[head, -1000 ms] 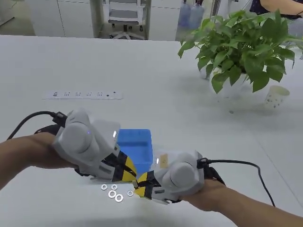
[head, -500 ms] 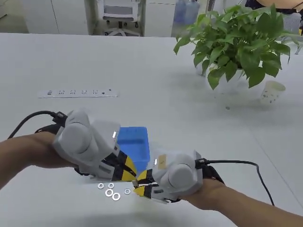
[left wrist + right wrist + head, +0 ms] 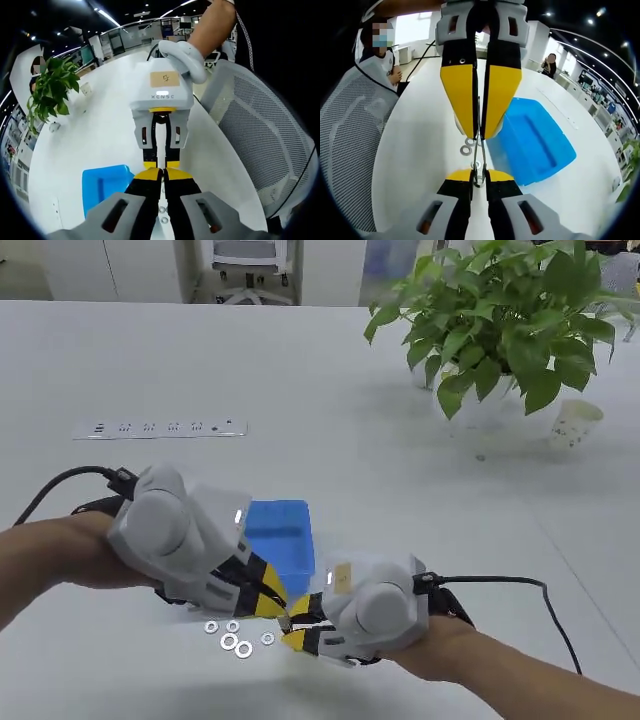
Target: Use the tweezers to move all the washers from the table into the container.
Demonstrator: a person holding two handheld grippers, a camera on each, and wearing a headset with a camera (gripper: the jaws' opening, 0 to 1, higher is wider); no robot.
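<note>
Fingers: left gripper [image 3: 479,134] and right gripper [image 3: 479,176] both clenched on tweezers [image 3: 478,155].
Risk: uneven pull could twist tweezers loose over washers [image 3: 229,641].

White table [image 3: 330,380] with blue container [image 3: 280,536], loose washers [image 3: 236,638] just beside it. Farther back: power strip [image 3: 160,427], potted plant [image 3: 500,320], small cup [image 3: 572,425]

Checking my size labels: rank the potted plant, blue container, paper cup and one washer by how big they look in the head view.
1. potted plant, though farthest away
2. blue container, partly covered
3. paper cup
4. washer
</note>
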